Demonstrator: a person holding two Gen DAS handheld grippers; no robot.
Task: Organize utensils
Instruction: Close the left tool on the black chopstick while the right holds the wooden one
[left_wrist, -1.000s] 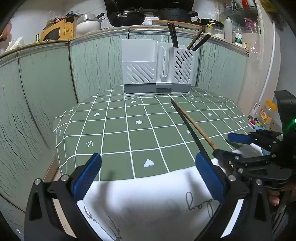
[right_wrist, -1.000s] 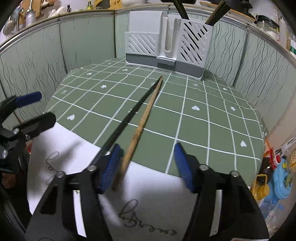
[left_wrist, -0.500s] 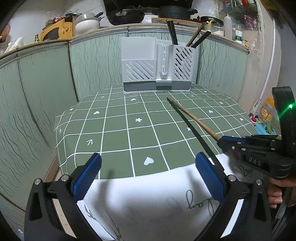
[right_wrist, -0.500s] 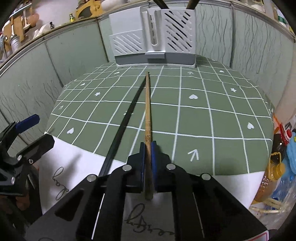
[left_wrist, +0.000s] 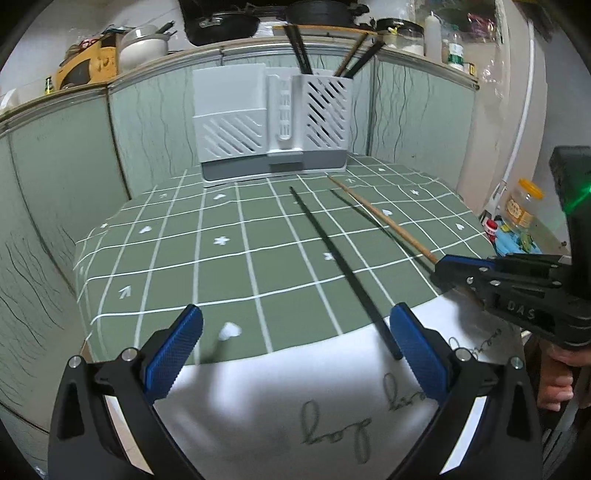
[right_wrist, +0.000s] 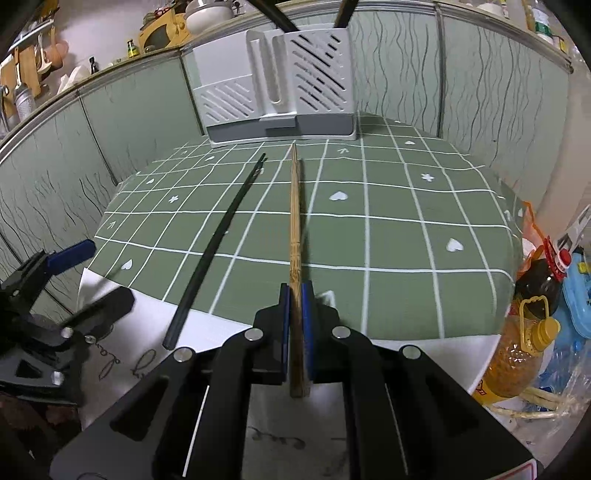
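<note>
A wooden chopstick (right_wrist: 294, 218) points toward the white utensil rack (right_wrist: 273, 77), and my right gripper (right_wrist: 294, 295) is shut on its near end. In the left wrist view the same wooden chopstick (left_wrist: 380, 216) runs into the right gripper (left_wrist: 443, 264) at the right. A black chopstick (left_wrist: 340, 266) lies on the green checked cloth (left_wrist: 184, 258), its near end just inside the right finger of my left gripper (left_wrist: 295, 347), which is open and holds nothing. Several dark chopsticks stand in the right compartment of the rack (left_wrist: 273, 122).
Green wavy-patterned panels wall the table behind and on the left. A white cloth with writing (left_wrist: 332, 417) covers the near edge. Oil bottles (right_wrist: 524, 343) and plastic bags crowd the floor at the right. Pans and jars sit on the ledge behind the rack.
My right gripper closed on the wooden chopstick and swung it away from the black one, to the right. My left gripper shifted so the black chopstick's end now lies by its right finger.
</note>
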